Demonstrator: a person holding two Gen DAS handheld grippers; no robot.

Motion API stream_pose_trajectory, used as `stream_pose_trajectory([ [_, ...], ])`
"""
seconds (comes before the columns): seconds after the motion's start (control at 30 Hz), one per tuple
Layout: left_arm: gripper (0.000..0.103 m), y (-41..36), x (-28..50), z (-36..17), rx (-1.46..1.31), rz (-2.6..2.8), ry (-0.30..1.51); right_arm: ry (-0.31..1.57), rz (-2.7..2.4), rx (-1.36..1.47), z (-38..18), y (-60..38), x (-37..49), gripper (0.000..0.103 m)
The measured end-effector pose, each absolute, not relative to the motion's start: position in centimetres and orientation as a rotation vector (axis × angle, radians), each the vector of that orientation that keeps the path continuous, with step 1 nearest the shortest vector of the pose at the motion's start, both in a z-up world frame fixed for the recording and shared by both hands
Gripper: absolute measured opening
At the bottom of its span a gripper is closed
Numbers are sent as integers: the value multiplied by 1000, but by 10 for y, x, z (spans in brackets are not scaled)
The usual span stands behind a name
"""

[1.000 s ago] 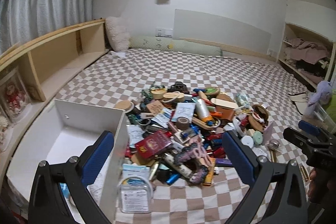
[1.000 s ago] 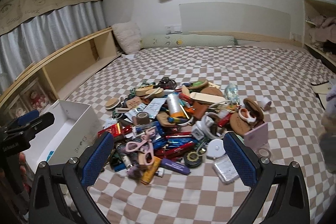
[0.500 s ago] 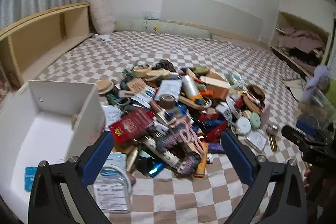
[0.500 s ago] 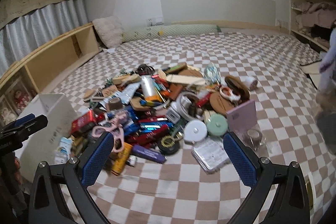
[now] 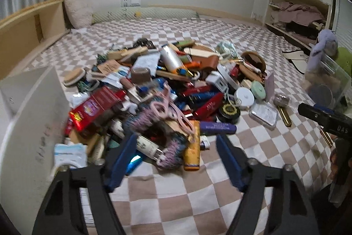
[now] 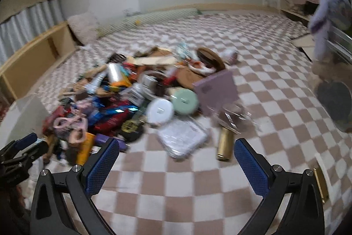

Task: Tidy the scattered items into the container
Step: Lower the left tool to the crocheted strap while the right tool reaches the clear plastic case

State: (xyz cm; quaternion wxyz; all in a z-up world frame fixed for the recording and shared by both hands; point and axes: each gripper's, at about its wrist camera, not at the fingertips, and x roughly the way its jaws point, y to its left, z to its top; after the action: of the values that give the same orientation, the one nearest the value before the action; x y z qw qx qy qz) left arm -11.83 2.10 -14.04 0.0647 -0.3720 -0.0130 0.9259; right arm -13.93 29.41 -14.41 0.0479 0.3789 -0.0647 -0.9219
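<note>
Checkered bed point(image 5: 198, 202) under a heap of small clutter

A brown-and-white checkered cover spreads across the whole frame, bare in the foreground and upper half. The heap of odds and ends point(image 5: 167, 89) sits at centre. Along its near edge lie a purple tube point(image 5: 217, 125), an orange tube point(image 5: 191, 154), a clear plastic case point(image 5: 263, 112) and a gold tube point(image 6: 225, 144). A white box point(image 5: 28, 124) stands on the cover at the left edge, touching the heap. A fluffy pillow point(image 5: 77, 10) and a long bolster point(image 5: 145, 12) rest at the upper left, a white slipper point(image 5: 296, 56) at the right.
</note>
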Motion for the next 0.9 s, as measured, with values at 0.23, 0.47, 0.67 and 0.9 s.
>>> stream_pose_trajectory([
  [0.23, 58, 26, -124, -162, -1175, 2759, -38, -219, -2802, 1270, -167, 313, -150, 103],
  [0.47, 46, 30, -138, -178, -1242, 2726, -40, -248, -2788, 1381, -187, 327, -170, 100],
  [0.67, 44, 23, -148, -189, -1286, 2707, -133, -188, -2728, 1341, -189, 311, -178, 94],
  [0.9, 28, 25, -148, -190, -1280, 2689, -139, -23, -2657, 1310, -194, 280, -195, 94],
])
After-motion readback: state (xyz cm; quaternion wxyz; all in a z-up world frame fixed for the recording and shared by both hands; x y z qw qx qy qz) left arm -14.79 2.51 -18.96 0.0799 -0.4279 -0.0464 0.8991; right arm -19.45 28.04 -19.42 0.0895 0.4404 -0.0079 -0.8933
